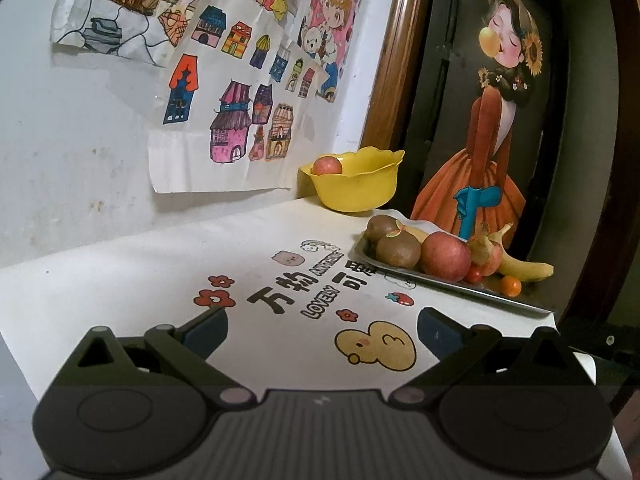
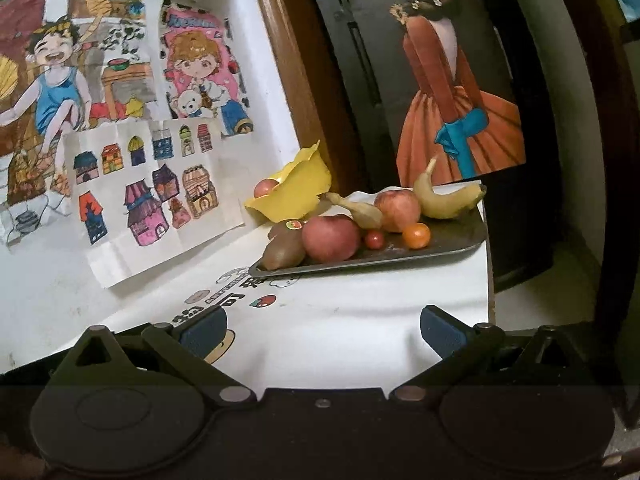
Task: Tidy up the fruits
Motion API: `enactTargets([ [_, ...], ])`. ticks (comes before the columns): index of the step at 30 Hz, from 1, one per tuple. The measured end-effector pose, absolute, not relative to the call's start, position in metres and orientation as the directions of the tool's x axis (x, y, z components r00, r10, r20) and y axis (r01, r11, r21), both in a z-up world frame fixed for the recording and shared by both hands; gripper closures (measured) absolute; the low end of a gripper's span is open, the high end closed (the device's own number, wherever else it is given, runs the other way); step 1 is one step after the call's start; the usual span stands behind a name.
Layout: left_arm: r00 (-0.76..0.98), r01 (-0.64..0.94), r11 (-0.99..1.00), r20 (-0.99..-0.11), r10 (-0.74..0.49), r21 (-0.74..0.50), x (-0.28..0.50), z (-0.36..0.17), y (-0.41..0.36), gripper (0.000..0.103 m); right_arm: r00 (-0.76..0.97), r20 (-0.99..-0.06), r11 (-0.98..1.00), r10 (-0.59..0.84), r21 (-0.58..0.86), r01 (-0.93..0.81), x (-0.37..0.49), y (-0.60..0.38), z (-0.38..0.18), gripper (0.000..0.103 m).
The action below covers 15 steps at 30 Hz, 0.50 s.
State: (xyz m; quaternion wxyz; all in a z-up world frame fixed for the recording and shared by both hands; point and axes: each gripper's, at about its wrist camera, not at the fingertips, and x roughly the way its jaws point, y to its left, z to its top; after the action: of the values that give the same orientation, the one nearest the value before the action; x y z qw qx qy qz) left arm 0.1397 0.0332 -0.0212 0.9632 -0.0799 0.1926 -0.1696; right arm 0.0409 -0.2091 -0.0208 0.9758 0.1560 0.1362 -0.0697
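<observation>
- The left gripper (image 1: 322, 330) hangs low over the white printed tablecloth (image 1: 168, 280), its blue-padded fingers spread wide with nothing between them.
- The right gripper (image 2: 323, 330) is likewise spread wide and empty, over the near edge of the same cloth.
- Ahead and to the right of both sits a flat metal tray (image 2: 448, 246), its long axis running left to right across the right wrist view, one end near the table's right edge.
- On the tray's near side, seen from the right gripper: a brown kiwi (image 2: 282, 254) at the left end, a large red apple (image 2: 331, 238) touching it, then a small red tomato (image 2: 375, 239) and an orange one (image 2: 416, 235).
- Behind these lies a second, paler apple (image 2: 398, 210) and 2 bananas: the larger banana (image 2: 450, 200) curves with its stem up and its tip toward the tray's right end; the smaller banana (image 2: 358, 210) lies slanted between the 2 apples.
- The left wrist view shows 2 kiwis side by side; the second may be hidden in the other view.
- Farthest, just behind the tray's left end against the wall, stands a yellow scalloped bowl (image 1: 354, 188) holding 1 red apple (image 1: 327, 167).
- All fruit lies well clear of both grippers.
</observation>
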Motion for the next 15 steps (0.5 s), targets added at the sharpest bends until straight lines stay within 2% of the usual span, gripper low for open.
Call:
enactTargets([
  [15,0.871,0.287,0.938,-0.355,-0.34,-0.195,0.1401,-0.0228,0.0293,0.0,0.957,-0.277,0.946,-0.09,0.276,0.169,0.0393,-0.2079,-0.0215,0.001],
])
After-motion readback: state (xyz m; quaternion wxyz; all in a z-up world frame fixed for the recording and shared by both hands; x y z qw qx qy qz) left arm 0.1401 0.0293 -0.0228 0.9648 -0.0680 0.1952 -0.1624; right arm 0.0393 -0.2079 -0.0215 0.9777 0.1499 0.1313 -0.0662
